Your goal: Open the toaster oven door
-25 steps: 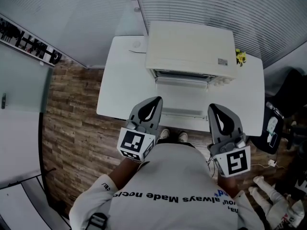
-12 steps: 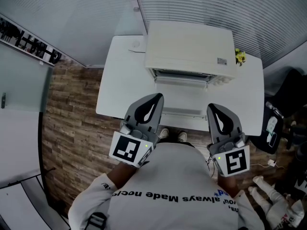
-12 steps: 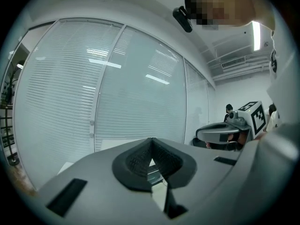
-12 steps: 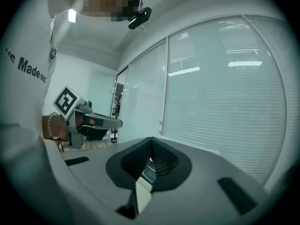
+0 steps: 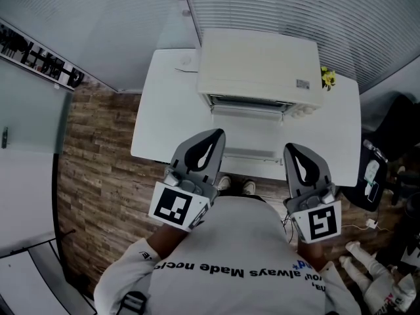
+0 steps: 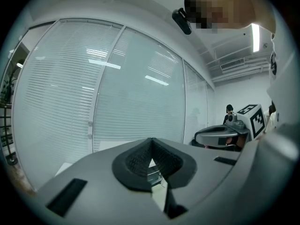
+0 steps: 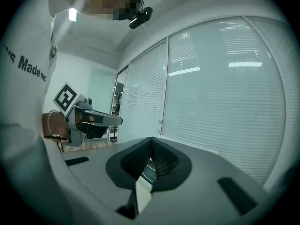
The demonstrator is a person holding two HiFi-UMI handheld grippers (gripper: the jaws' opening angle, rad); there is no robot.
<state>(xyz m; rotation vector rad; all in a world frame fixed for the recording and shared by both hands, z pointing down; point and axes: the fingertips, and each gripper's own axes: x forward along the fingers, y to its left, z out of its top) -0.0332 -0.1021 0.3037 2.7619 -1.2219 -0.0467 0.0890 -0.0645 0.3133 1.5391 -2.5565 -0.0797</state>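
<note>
The toaster oven [image 5: 259, 64] sits at the far side of the white table [image 5: 167, 117], front facing you. Its door [image 5: 248, 110] is the tricky bit. From the head view I only get a dark slot under the top's front lip, plus a pale strip further out toward you that might be a handle. I honestly can't tell whether the door is up or folded down flat. It would fit either you squaring up to a shut door or you backing off from one that's already dropped.

Your left gripper [image 5: 211, 136] and right gripper [image 5: 296, 149] are both well short of the oven, back at the table edge nearest you. They're held level and aimed at its front, one roughly off each end of the door. To me that reads as a neutral stance, keeping both lined up with the door without crowding it. Fingers [image 6: 136, 161] on both are pressed fully together with nothing in them, just a sliver of oven showing past the tips.
</note>
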